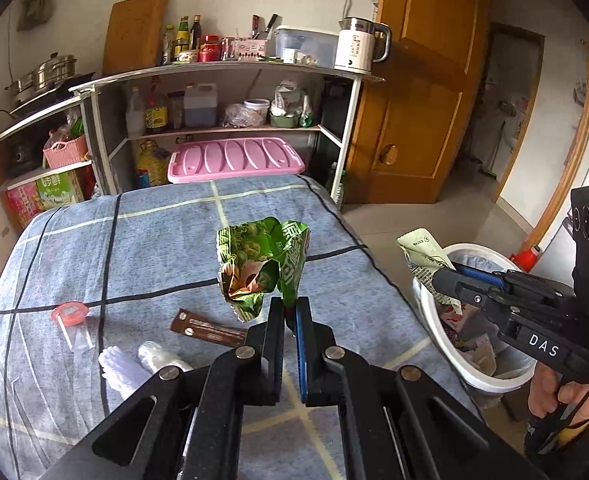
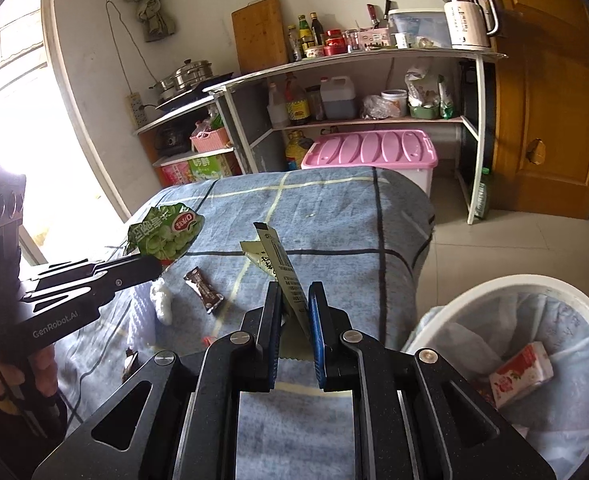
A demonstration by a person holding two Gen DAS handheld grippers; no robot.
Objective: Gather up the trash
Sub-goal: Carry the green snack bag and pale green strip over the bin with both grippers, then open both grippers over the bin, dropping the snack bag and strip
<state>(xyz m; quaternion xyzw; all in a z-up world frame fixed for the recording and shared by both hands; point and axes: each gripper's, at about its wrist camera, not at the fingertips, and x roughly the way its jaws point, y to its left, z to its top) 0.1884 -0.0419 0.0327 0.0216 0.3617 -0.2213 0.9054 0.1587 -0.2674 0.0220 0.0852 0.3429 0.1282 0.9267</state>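
Observation:
My left gripper point(image 1: 290, 305) is shut on a crumpled green snack bag point(image 1: 264, 262) and holds it above the blue checked tablecloth point(image 1: 154, 248). In the right wrist view the left gripper point(image 2: 156, 266) comes in from the left with the green snack bag point(image 2: 166, 236). My right gripper point(image 2: 294, 294) is shut on a pale printed wrapper point(image 2: 280, 266), near the table's right edge. From the left wrist view the right gripper point(image 1: 440, 278) holds the pale wrapper point(image 1: 422, 250) over the rim of a white lined bin point(image 1: 438, 332). The bin point(image 2: 494, 285) on the floor holds a red-and-white carton point(image 2: 520, 374).
On the cloth lie a brown sachet point(image 1: 206, 328), an orange lid with a clear cup point(image 1: 70, 314) and white crumpled pieces point(image 1: 126, 364). Behind the table stand a shelf unit point(image 1: 222, 70) with bottles and a kettle point(image 1: 358, 44), a pink box point(image 1: 236, 156) and a wooden door point(image 1: 418, 112).

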